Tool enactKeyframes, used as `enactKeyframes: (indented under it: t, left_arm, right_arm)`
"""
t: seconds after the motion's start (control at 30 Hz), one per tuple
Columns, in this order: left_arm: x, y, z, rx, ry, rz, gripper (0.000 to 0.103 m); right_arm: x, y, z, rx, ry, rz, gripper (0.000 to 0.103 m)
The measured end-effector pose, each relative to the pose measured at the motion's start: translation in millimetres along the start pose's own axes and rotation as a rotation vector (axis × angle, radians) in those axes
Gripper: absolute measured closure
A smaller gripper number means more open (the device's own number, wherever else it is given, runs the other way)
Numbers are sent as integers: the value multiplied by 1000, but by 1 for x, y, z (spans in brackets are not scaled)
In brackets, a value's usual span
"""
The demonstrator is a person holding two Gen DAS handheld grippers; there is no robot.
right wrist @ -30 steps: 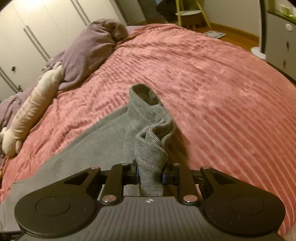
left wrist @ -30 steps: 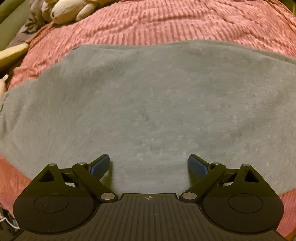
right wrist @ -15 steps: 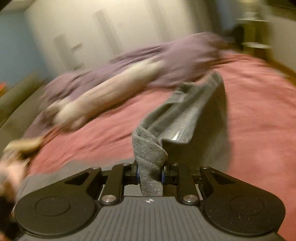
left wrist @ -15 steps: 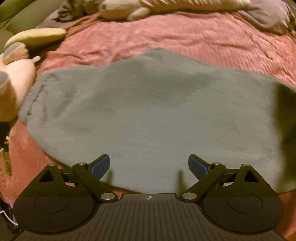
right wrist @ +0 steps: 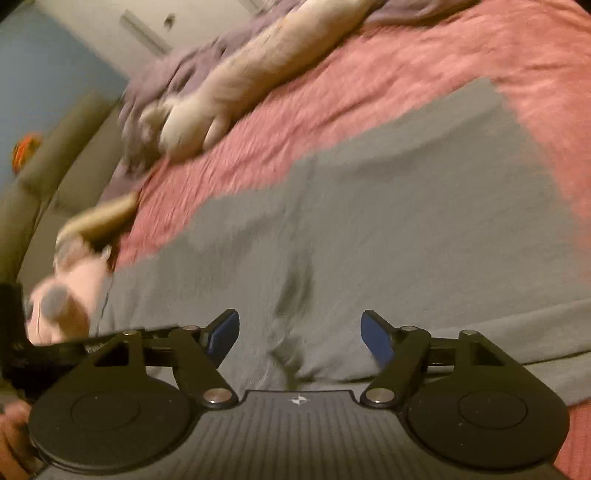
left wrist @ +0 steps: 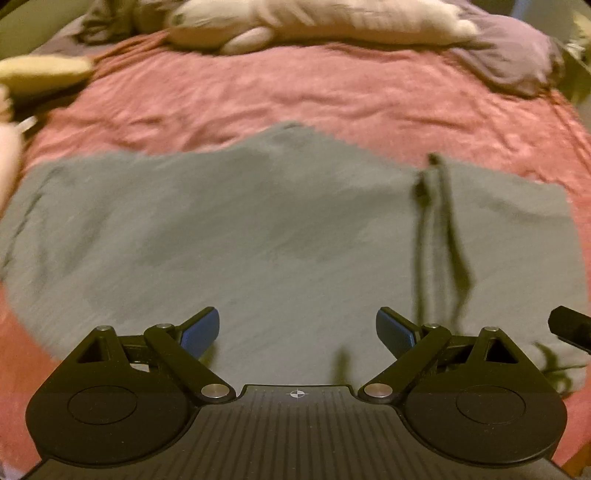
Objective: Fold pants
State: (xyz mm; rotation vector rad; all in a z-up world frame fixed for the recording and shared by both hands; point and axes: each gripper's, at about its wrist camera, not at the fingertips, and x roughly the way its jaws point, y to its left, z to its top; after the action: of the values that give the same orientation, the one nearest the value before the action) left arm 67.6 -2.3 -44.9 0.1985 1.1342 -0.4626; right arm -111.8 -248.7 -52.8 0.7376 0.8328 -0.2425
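Note:
Grey pants (left wrist: pixel 258 229) lie flat across a pink ribbed bedspread (left wrist: pixel 295 96), folded over on themselves. My left gripper (left wrist: pixel 297 328) hovers over their near edge, open, with nothing between its blue pads. In the right wrist view the same grey pants (right wrist: pixel 369 221) spread out below my right gripper (right wrist: pixel 300 334), whose jaws are opening. A small fold of grey cloth lies between and just below the pads, free of them. A black part of the right gripper (left wrist: pixel 570 326) shows at the right edge of the left view.
A long cream plush toy (left wrist: pixel 314 22) and a purple blanket (left wrist: pixel 517 55) lie along the far side of the bed. A yellow plush (left wrist: pixel 40 74) and a pink plush (right wrist: pixel 66 302) lie at the left. A hand (right wrist: pixel 13 439) shows at the lower left.
My right gripper carried the ribbed end of the pants leftward over the rest, then let it go and opened. My left gripper shifted sideways along the pants and stayed open.

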Motion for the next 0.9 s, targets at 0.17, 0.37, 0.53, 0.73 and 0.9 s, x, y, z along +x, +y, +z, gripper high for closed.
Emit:
enactKeyframes:
  t: [0.17,0.37,0.53,0.73,0.9]
  left_arm:
    - [17,-37,23,32,-13,-101,7]
    - [53,-74,41,85,54,-121,7]
    - [75,-90,48,89,85,-140,10]
    - [91,-101,53,99,101,-149,33]
    - [90,-108,55,127,104,-155,51]
  right_arm:
    - [16,-18,9,-84,28,-322,9]
    - [46,-28,6,-103,113,-377,4]
    - [42,-28,0,-159,114,-361,4]
    - [46,-34,2,-168,122,-335,4]
    - [47,-36,3,-170,138,-325,4]
